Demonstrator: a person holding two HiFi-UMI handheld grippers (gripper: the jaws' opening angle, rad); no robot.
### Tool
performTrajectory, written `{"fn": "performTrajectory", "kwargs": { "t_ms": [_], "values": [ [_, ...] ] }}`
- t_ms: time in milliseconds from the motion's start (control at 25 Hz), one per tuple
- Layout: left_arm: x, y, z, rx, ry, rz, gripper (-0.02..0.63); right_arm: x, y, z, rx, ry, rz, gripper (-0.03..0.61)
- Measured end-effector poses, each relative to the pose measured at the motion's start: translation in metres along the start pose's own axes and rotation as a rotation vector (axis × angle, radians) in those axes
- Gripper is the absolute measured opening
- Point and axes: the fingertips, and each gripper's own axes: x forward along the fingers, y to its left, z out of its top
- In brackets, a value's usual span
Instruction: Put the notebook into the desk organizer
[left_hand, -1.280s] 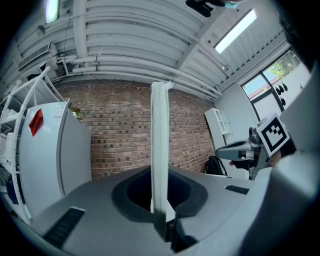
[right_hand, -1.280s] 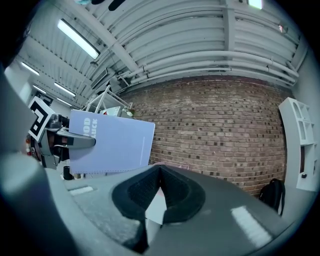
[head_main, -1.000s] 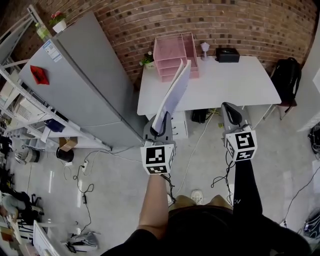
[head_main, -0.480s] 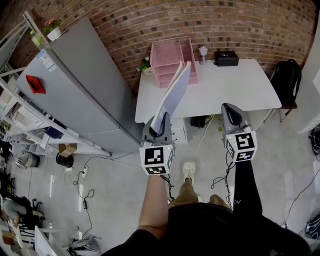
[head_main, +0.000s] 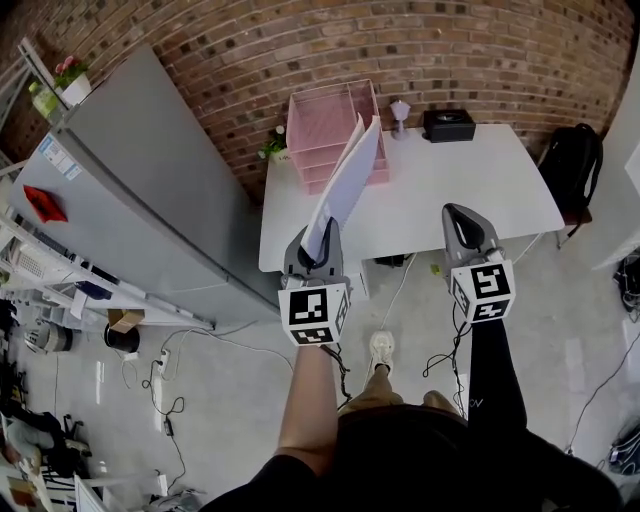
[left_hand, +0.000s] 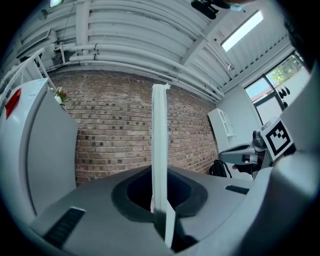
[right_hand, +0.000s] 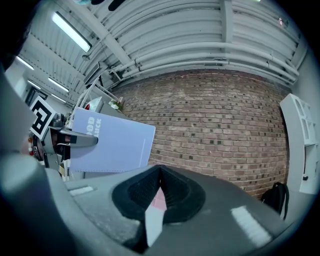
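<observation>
Brick wall (head_main: 450, 40) backs a white desk (head_main: 480, 180), and the pink desk organizer (head_main: 325, 125) stands at the desk's back left corner, hard against that wall, with a small black box (head_main: 448, 124) further along the back edge. Over the last second the desk has grown larger and slid lower in the head view, and one foot has come forward under the body, so the person has been walking up to it. Both grippers have kept their pose and point level ahead. The left gripper (head_main: 318, 250) is clamped narrow on the lower edge of the pale blue notebook (head_main: 345, 190), which stands upright and edge-on between its jaws, its top reaching in front of the organizer in the head view but not yet over the desk's near edge. The right gripper (head_main: 462, 222) is closed and carries nothing. I judge the carry nearly finished: what is left is reaching over the desk and lining the notebook's thin edge with one of the organizer's open trays.
</observation>
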Motion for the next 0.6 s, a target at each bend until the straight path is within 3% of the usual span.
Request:
{"fn": "performTrajectory", "kwargs": {
  "t_ms": [600],
  "values": [
    [0.156, 0.054, -0.005, 0.005, 0.001, -0.046, 0.035, 0.141, -0.06, -0.012, 0.006, 0.008, -0.052, 0.002]
  ]
}}
